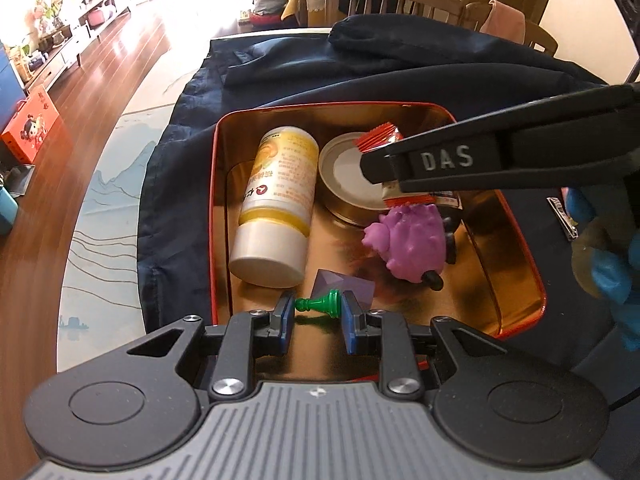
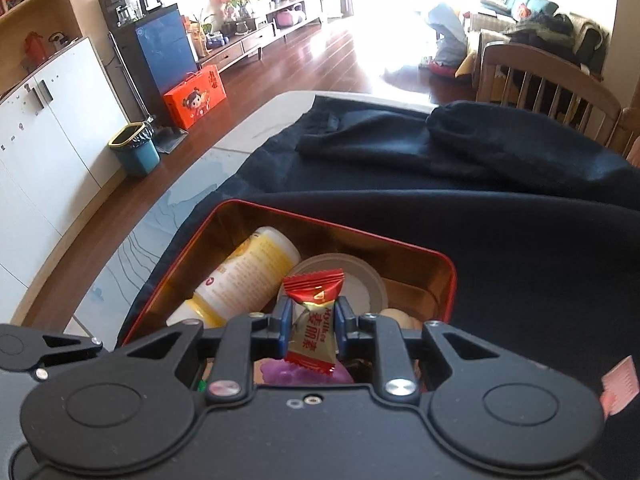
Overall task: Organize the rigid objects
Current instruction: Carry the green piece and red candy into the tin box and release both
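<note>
Both grippers are loaded and poised over the red tin, which sits on a dark cloth spread across the table. The left gripper is pinched narrow on a small green chess pawn, held crosswise between its blue pads above the near end of the tin, just over a purple faceted piece lying on the gold floor. The right gripper is clamped on a red-and-gold wrapped candy, which hangs over the far right part of the tin, above a round flat can and close to the purple spiky toy. A yellow-and-white bottle lies along the left side. The chief risk, as I judge it, is the pawn — it is slim and tapered and caught by its ends, so a slight tilt or jolt could let it pivot out and bounce off the hard metal floor, or skitter over the low near rim onto the cloth. The candy's wrapper is soft and may cling to a pad on release, or land on the can's lid and slide off. The two tools also stand close together — the right one's fingers cross the left view well inside the tin — so lowering both at once could knock them together or topple the toy. A nail clipper and a blue object lie outside the tin on the right, not yet put away.
</note>
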Action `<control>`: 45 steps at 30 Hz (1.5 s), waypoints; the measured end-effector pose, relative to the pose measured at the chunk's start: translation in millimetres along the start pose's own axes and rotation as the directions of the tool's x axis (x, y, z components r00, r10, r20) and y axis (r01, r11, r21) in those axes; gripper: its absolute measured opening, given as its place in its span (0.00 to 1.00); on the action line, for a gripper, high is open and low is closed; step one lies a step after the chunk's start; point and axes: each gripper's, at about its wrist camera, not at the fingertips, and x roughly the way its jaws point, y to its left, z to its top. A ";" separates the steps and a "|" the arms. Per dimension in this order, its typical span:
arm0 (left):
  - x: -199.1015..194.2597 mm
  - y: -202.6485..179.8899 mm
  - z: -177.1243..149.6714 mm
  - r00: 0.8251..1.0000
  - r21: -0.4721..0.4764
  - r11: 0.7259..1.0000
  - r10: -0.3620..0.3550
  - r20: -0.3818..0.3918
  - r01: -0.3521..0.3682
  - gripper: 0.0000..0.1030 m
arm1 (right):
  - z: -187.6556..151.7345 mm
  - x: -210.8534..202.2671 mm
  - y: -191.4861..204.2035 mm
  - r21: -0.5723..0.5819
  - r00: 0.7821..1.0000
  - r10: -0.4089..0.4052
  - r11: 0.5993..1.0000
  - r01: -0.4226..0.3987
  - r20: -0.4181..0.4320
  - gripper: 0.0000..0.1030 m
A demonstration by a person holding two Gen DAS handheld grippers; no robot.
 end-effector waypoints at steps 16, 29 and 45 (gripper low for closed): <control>5.7 -6.3 0.1 1.000 0.012 1.000 0.017 -0.006 -0.017 0.23 | -0.4 0.4 -1.5 0.011 1.000 0.006 1.000 -0.006 -0.012 0.27; -6.0 -11.4 -1.0 1.000 -0.002 1.000 -0.002 0.018 0.002 0.23 | -10.2 -39.8 -8.7 0.050 0.999 0.023 0.998 -0.026 0.043 0.37; -48.7 -35.6 -4.5 0.993 -0.012 0.999 -0.029 0.111 0.031 0.24 | -35.0 -100.4 -17.1 0.057 0.990 0.057 0.996 -0.064 0.127 0.49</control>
